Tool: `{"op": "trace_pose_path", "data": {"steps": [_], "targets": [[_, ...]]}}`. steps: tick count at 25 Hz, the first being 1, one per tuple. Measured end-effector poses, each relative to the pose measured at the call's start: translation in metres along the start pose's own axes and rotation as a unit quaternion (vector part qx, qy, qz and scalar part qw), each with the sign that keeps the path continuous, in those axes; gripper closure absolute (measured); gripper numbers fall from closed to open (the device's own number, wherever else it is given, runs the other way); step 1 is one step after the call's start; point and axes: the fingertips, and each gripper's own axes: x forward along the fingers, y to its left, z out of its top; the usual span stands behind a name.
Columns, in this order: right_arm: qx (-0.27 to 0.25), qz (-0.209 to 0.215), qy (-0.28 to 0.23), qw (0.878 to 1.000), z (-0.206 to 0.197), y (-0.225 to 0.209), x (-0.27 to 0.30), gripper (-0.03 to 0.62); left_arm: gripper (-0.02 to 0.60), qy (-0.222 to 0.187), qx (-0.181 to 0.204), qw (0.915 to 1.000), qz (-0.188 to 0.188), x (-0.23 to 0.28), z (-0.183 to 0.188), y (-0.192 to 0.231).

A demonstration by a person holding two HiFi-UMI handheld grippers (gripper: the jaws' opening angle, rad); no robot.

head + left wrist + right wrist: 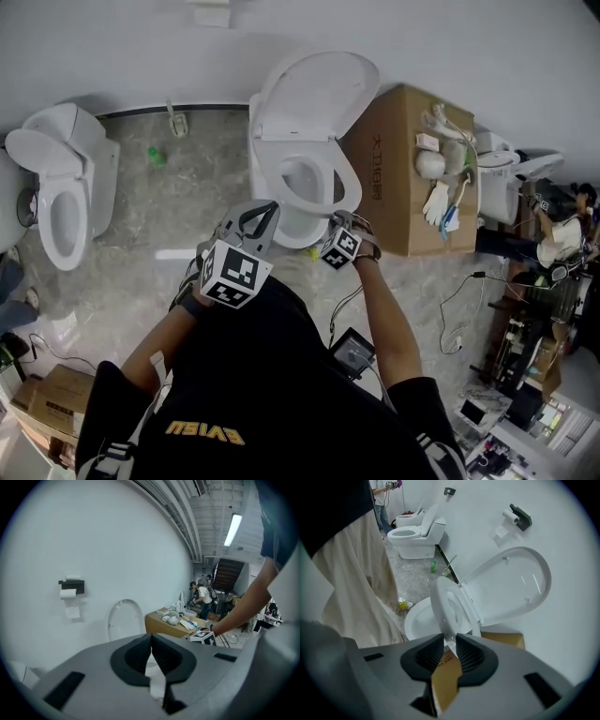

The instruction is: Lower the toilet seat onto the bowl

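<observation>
Head view first: the white ceramic toilet bowl (296,225) is straight ahead of me. Its white oval plastic lid (319,94) is tipped back behind the bowl against the wall, and a brown cardboard box (394,187) stands just beside the bowl on the right. The white ring-shaped plastic toilet seat (347,178) stands tilted above the bowl, not yet down. My right gripper (332,221) is at the seat's front rim, and my left gripper (261,212) hangs just in front of the bowl, touching nothing.

Left gripper view: my fingers (136,656) are pressed together at the tips with nothing between them. The raised lid (123,620) shows beyond them.

Right gripper view: my fingers (429,656) pinch the front edge of the seat (443,606), which rises steeply from its hinge. The bowl (417,620) lies open below it and the lid (511,588) leans away behind.

I judge I am midway through the lowering itself. Next I should swing the rim down and forward along its arc, keeping the pinch until the seat rests flat on the bowl, so that it does not slip and slam.
</observation>
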Motion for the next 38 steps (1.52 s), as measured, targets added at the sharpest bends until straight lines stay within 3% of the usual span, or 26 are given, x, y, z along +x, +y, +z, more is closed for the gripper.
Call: {"op": "trace_pose_path", "data": {"steps": [21, 27, 38], "targets": [[-0.018, 0.048, 0.03, 0.998, -0.021, 0.052, 0.024, 0.571, 0.569, 0.022, -0.003, 0.9988, -0.043, 0.027, -0.013, -0.027], [-0.045, 0.058, 0.033, 0.997, -0.024, 0.061, 0.031, 0.576, 0.569, 0.023, -0.005, 0.9991, -0.036, 0.033, -0.012, -0.02], [0.005, 0.077, 0.032, 0.997, -0.033, 0.089, 0.051, 0.58, 0.569, 0.045, 0.005, 0.9982, -0.039, 0.041, -0.017, -0.021]]}}
